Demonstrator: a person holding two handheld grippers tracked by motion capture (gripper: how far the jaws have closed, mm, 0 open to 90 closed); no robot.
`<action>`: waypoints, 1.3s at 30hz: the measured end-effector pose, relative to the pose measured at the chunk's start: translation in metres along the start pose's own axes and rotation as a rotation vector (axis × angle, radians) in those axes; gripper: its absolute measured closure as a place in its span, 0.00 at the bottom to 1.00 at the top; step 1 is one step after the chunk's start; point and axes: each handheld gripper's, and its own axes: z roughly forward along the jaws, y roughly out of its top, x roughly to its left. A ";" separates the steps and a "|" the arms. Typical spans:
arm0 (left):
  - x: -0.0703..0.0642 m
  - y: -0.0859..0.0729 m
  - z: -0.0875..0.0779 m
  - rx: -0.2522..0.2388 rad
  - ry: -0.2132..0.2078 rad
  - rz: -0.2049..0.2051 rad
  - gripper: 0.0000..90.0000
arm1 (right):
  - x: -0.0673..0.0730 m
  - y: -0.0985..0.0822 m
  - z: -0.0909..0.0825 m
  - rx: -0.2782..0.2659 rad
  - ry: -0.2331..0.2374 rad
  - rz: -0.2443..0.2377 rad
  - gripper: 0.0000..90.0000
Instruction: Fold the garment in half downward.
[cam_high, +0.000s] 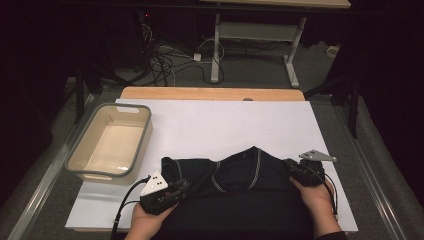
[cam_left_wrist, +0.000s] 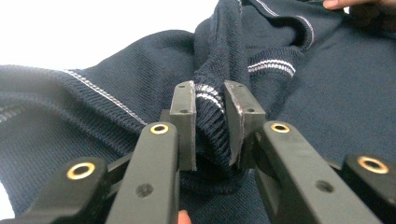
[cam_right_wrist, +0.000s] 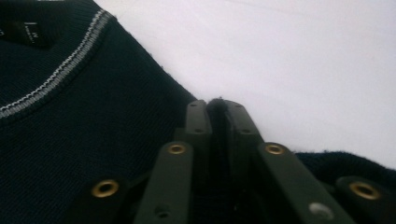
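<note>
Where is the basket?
In the high view, the beige basket sits at the table's left edge, on the white sheet, just beyond the left gripper and left of the navy sweater.

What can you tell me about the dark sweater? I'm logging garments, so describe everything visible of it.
The sweater is dark navy ribbed knit with thin white striping at its trims. It lies bunched along the near edge of the white table, folds rising in the middle. The left claw is shut on a thick fold with a striped cuff-like band; the right claw is shut on a thin edge at its right side. A dark label sits near the striped neckline.
</note>
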 end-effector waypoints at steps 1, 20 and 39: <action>0.000 0.000 0.000 0.000 0.001 0.001 0.81 | 0.001 0.000 -0.001 -0.005 -0.004 -0.006 0.94; -0.011 0.008 -0.028 -0.071 0.014 0.033 0.81 | 0.014 -0.034 -0.085 -0.297 0.022 -0.028 0.94; -0.026 -0.033 -0.041 0.075 -0.016 0.011 0.75 | 0.026 -0.106 -0.114 -0.234 0.066 -0.044 0.93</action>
